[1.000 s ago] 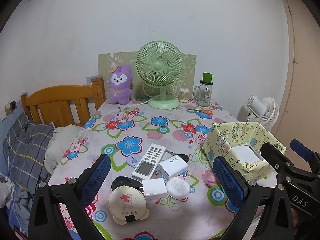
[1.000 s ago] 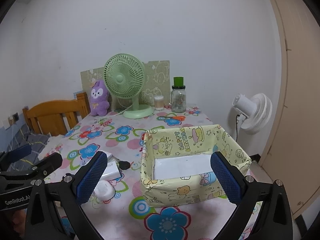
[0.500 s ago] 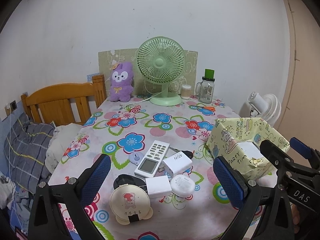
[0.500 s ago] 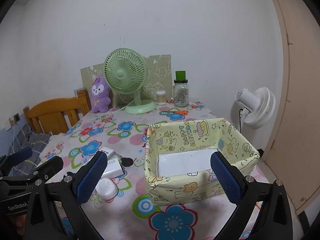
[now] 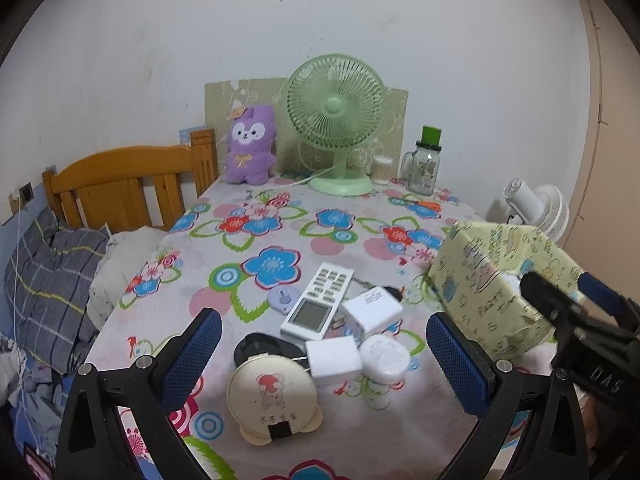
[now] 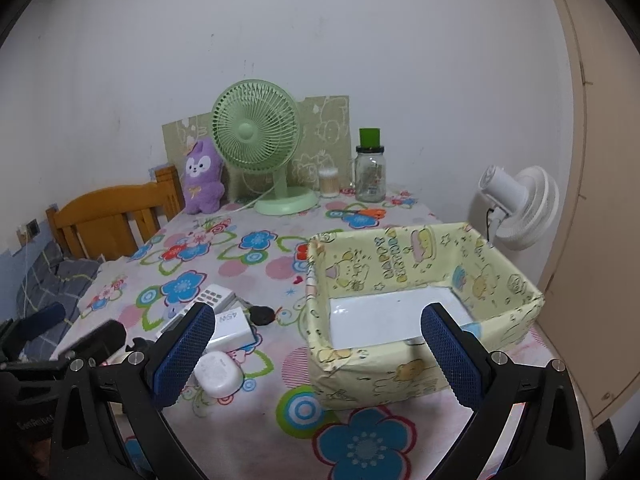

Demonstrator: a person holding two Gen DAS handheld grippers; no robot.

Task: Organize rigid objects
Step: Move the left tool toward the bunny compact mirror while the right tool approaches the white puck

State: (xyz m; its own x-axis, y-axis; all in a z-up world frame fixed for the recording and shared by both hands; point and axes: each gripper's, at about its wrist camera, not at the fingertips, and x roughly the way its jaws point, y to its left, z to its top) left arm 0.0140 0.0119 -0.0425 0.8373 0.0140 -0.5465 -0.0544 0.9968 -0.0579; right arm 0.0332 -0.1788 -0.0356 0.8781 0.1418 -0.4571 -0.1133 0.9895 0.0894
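Observation:
A heap of small rigid things lies on the flowered tablecloth [image 5: 280, 220]: a white remote [image 5: 318, 306], a white charger block [image 5: 372, 310], a smaller white cube [image 5: 334, 356], a white oval case [image 5: 384, 356], a round cream mirror [image 5: 272, 398] and a lilac tag [image 5: 282, 298]. My left gripper [image 5: 324, 352] hovers open over the heap, holding nothing. A yellow cartoon-print box [image 6: 420, 276] with a white bottom stands at the right. My right gripper [image 6: 320, 354] is open just in front of the box, with the oval case [image 6: 218, 374] beside its left finger.
At the table's far end stand a green desk fan [image 5: 338, 120], a purple plush [image 5: 250, 146], a glass jar with a green lid [image 5: 426, 164] and a cotton-swab tub [image 5: 382, 170]. A wooden bed frame [image 5: 120, 180] with bedding lies left; a white floor fan [image 6: 516, 204] stands right.
Both grippers have pulled back and risen a little, so the heap and the box sit slightly farther off. Nothing on the table has moved, and both grippers stay open.

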